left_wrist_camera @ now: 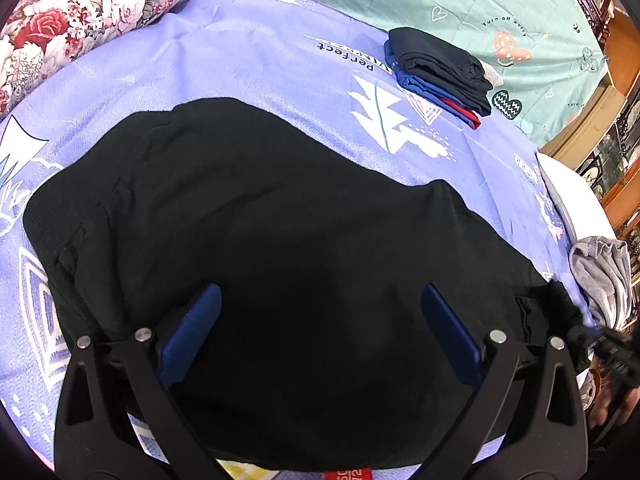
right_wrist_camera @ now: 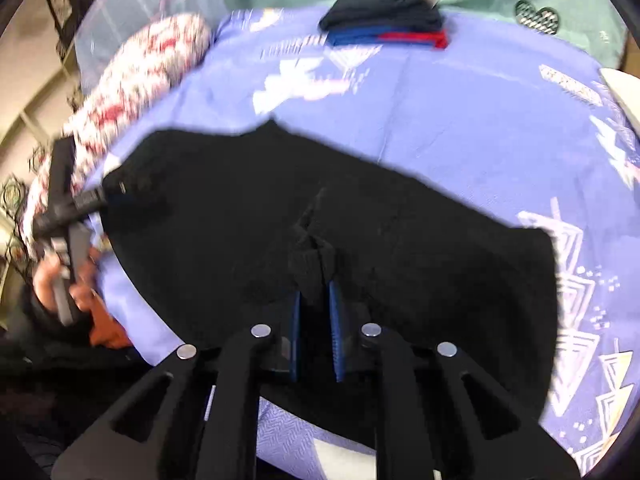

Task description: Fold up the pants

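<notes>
Black knit pants [left_wrist_camera: 260, 240] were spread flat on lilac printed bedsheet [left_wrist_camera: 248, 64]. R gripper [right_wrist_camera: 316, 300] was clamped on a pinched fabric ridge; L gripper [left_wrist_camera: 320, 320] hovered wide open, holding nothing. Fold is best lifted slowly w/ far edge kept aligned.

Bed [left_wrist_camera: 248, 64]: black pants [left_wrist_camera: 248, 216], folded stack [left_wrist_camera: 440, 70].

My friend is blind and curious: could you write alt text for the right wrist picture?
The right gripper pinches a raised fold of black pants spread on a lilac patterned bedsheet. Beyond lie a stack of folded clothes and a floral pillow; the picture is motion-blurred.
</notes>
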{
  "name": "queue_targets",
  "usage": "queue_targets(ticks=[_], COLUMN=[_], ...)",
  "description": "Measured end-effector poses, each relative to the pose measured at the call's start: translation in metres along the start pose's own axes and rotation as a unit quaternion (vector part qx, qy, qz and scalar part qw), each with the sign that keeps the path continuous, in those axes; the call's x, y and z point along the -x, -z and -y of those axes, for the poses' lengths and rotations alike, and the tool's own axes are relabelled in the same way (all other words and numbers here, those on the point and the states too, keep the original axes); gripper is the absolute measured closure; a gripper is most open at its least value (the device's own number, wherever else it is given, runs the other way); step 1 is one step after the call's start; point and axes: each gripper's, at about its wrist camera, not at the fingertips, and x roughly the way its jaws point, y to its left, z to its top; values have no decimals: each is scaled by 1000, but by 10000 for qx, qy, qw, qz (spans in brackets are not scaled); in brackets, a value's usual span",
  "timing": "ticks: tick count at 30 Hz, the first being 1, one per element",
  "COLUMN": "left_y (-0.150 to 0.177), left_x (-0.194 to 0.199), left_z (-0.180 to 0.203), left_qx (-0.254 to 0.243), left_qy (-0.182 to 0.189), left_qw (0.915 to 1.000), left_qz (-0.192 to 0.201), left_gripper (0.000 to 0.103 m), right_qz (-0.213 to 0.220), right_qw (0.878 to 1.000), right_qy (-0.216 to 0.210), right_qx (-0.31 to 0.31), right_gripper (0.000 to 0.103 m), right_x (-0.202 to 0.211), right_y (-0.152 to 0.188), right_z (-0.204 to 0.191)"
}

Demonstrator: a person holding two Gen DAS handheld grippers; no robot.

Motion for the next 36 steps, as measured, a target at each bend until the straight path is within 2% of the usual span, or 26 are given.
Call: queue_targets(ticks=[2, 5, 9, 11, 12, 14, 15, 20, 25, 27, 30, 31, 36], left_y=[0, 0, 1, 2, 2, 3, 3, 3, 3, 3, 3, 3, 1], left_x=[0, 0, 1, 0, 0, 0, 0, 1, 2, 3, 6, 11, 41], left_z=[0, 0, 0, 0, 1, 1, 1, 0, -1, -2, -3, -5, -14], left_qx=[-13, -6, -20, -50, -67, -67, -60, -60, -36, -34, 24, 92, 348], left_qy=[-9, 11, 2, 2, -10, -31, -30, 13, 30, 48, 110, 177, 419], left_qw=[10000, 10000, 10000, 10000, 10000, 10000, 10000, 10000, 10000, 10000, 9999, 9998, 9980], left_qz=[2, -3, 9, 21, 28, 32, 36, 45, 43, 48, 66, 99, 336], left_gripper=[2, 2, 2, 2, 2, 2, 2, 2, 2, 2, 2, 2, 2], right_qz=[211, 223, -418, -486, -454, -425, -395, -448, -522, -537, -471, -413, 159], right_qw=[9997, 9991, 9983, 9981, 9982, 9980, 9978, 9939, 9860, 9835, 9869, 9904, 9952], right_qy=[-75, -199, -150, -244, -260, -289, -235, 189, 670, 916, 987, 821, 474], right_qx=[14, 289, 369, 275, 295, 372, 471, 987, 1435, 1466, 1183, 1031, 842], right_gripper=[90, 90, 89, 87, 84, 69, 65, 62, 52, 52, 80, 87, 88], right_x=[14, 17, -24, -32, -30, -26, -24, -20, -25, -33, -36, -31, 4], right_y=[-4, -8, 2, 6, 6, 6, 7, 12, 20, 20, 11, 6, -27], right_z=[-3, -21, -31, -28, -28, -30, -34, -50, -60, -58, -45, -39, -39])
